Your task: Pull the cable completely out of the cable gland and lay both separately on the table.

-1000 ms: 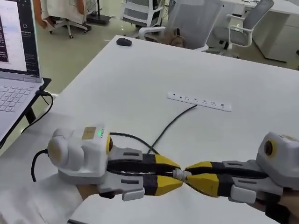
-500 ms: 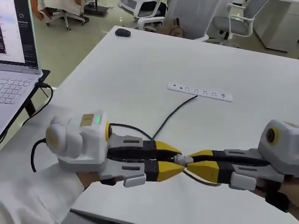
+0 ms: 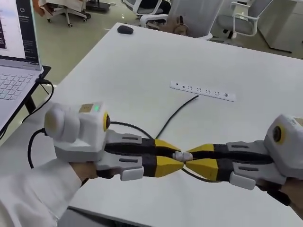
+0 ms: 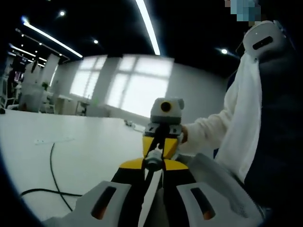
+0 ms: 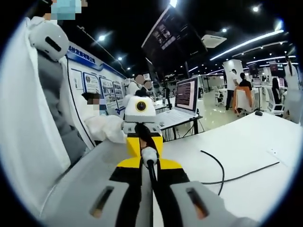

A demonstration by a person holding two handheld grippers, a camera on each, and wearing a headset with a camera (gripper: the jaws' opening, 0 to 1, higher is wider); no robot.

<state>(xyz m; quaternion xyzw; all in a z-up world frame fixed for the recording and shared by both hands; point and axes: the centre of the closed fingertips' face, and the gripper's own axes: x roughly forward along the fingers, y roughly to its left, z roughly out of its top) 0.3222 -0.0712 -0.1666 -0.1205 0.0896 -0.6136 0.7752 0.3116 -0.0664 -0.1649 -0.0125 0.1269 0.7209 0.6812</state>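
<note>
Above the white table [image 3: 142, 71] my two grippers meet tip to tip. A small white cable gland [image 3: 182, 155] sits between them. In the left gripper view my left gripper [image 4: 154, 164] is shut on the gland [image 4: 154, 157], with the right gripper [image 4: 160, 144] facing it. In the right gripper view my right gripper [image 5: 149, 164] is shut on the thin black cable [image 5: 152, 182], which runs back between its jaws from the gland [image 5: 149, 153]. The cable's slack [image 3: 201, 178] loops under the right gripper [image 3: 189, 161]. The left gripper [image 3: 177, 159] comes in from the left.
A white power strip [image 3: 202, 91] lies mid-table, its black cord [image 3: 173, 118] running toward me. A laptop [image 3: 12, 61] stands on a stand off the table's left edge. A black mouse [image 3: 125, 30] lies at the far corner, office chairs [image 3: 244, 21] behind.
Both grippers stay tip to tip on the gland and have drawn a little closer together. The left one has tilted slightly, and the camera has shifted.
</note>
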